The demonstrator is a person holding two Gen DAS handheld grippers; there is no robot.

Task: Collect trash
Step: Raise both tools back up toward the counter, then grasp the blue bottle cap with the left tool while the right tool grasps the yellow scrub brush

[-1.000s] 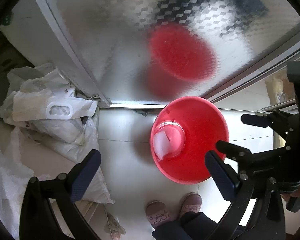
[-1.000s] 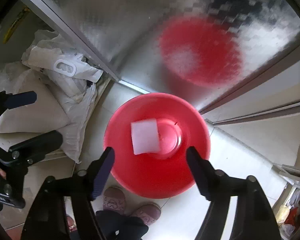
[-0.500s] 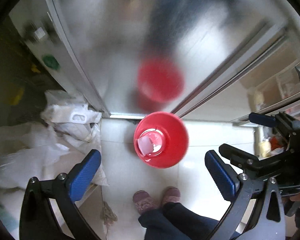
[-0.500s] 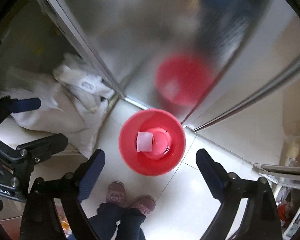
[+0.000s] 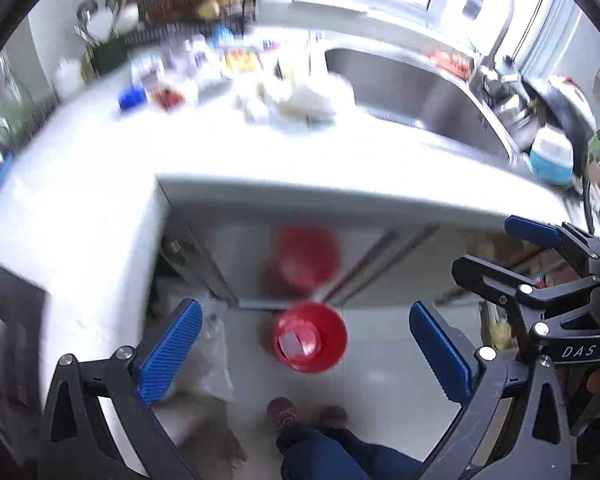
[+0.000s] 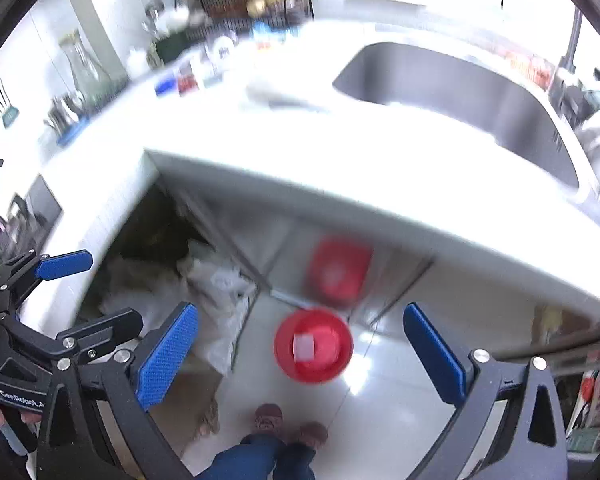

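Red bin (image 6: 313,345) on the pale floor (image 6: 388,408) below the counter edge (image 6: 340,196), white scrap (image 6: 304,347) lying inside. Right gripper (image 6: 300,354) high above, jaws opening, nothing between; left gripper (image 5: 306,352) likewise spread and empty. White crumpled wrappers (image 5: 296,100) on the countertop beside the sink (image 5: 412,88), probably next. Risk: blur from quick motion, a misjudged reach, light litter pushed into the basin rather than pinched.
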